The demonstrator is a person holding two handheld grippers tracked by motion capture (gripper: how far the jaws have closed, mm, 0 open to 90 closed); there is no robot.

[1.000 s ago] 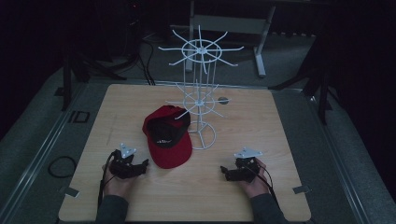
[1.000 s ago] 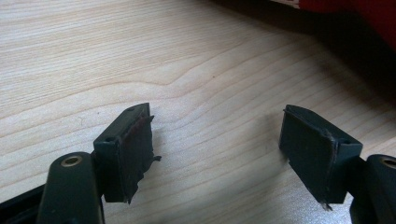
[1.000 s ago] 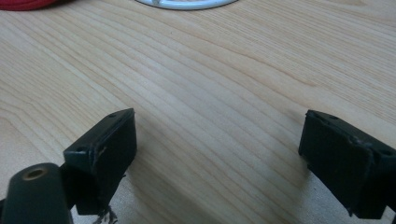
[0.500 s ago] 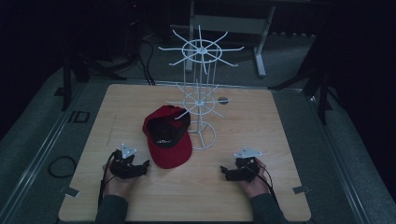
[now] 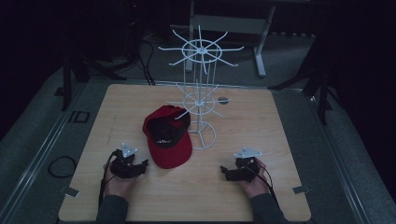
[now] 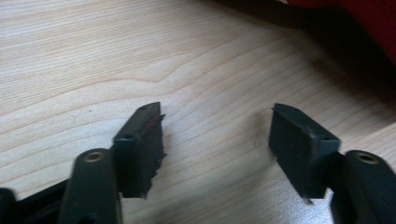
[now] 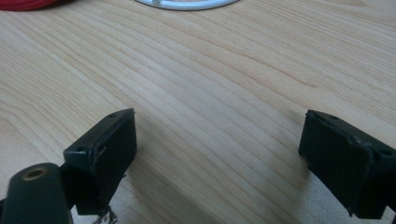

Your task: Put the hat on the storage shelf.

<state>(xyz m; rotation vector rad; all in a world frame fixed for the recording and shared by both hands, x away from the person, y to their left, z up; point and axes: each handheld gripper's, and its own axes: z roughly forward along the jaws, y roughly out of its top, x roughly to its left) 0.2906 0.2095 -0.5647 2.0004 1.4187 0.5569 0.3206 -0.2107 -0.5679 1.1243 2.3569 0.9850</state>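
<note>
Lying beside left gripper (image 5: pixel 140 164), fingers (image 6: pixel 140 140) apart: cap (image 5: pixel 168 140).

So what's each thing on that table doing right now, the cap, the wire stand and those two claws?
Red cap: lying flat on the table, beside the stand's base, not hung.
White wire stand: upright, hooks bare.
Left claw: open, holding nothing, low over the wood.
Right claw: open, holding nothing, low over the wood.
</note>
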